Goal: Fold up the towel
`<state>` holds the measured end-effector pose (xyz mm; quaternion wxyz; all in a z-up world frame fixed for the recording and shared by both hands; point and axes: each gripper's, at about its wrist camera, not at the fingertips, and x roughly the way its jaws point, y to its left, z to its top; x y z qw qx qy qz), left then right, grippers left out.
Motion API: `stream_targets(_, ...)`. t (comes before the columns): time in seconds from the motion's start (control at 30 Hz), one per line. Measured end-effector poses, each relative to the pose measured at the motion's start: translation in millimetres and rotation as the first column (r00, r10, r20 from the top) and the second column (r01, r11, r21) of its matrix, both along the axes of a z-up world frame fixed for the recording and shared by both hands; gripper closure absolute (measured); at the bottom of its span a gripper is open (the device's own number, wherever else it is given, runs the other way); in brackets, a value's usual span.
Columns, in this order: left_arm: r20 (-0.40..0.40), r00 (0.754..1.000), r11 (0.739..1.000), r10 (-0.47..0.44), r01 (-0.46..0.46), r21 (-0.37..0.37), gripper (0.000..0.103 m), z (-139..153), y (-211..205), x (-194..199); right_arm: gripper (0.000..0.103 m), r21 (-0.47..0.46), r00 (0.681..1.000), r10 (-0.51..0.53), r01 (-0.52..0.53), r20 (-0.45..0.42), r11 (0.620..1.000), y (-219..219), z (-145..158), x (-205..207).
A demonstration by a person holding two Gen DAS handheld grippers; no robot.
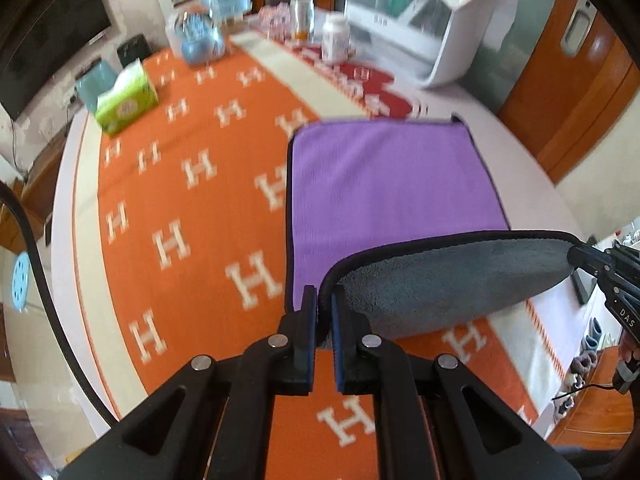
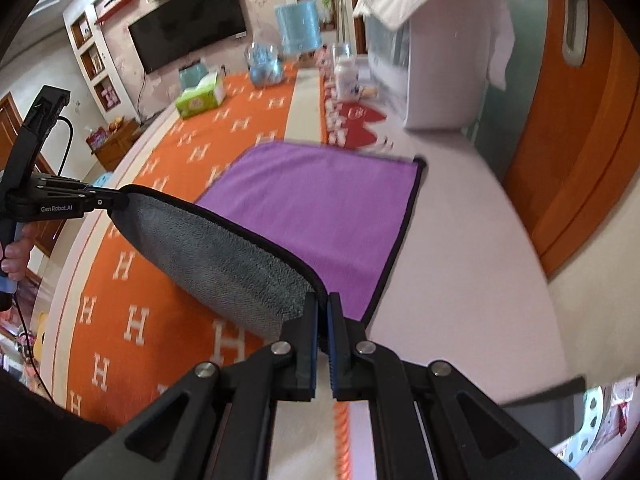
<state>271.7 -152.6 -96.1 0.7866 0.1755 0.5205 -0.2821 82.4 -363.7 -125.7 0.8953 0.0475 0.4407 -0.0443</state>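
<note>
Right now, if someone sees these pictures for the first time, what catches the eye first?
First, the purple towel on the table, its near edge lifted to show a grey underside, each near corner pinched by the left gripper and the right gripper. Next, the orange cloth with white H letters beneath and to the left. At the far end stands a white appliance.

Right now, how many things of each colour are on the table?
Purple and grey: 1, the towel, lifted by the left gripper and the right gripper
Green: 1, the tissue box
White: 2, the bottle and the appliance
Clear: 1, the jar
Total: 5
</note>
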Motion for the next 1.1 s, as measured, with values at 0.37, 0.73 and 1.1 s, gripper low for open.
stream_targets(0.37, 0.107, 0.994, 0.996, 0.032, -0.022, -0.089, 0.099, 19, -38, 61, 0.099, -0.111, 0.984, -0.002, 0.023, 0.180, 0.994, -36, 31, 52)
stream_targets(0.73, 0.092, 0.990, 0.987, 0.104, -0.092, -0.131, 0.099, -10, -68, 117, 0.099, -0.169, 0.975, -0.012, 0.051, 0.224, 0.984, -67, 11, 112)
stream_targets(1.1, 0.068, 0.982, 0.973, 0.174, -0.162, -0.163, 0.097, -45, -87, 149, 0.095, -0.209, 0.975, -0.014, 0.062, 0.221, 0.976, -92, -19, 148)
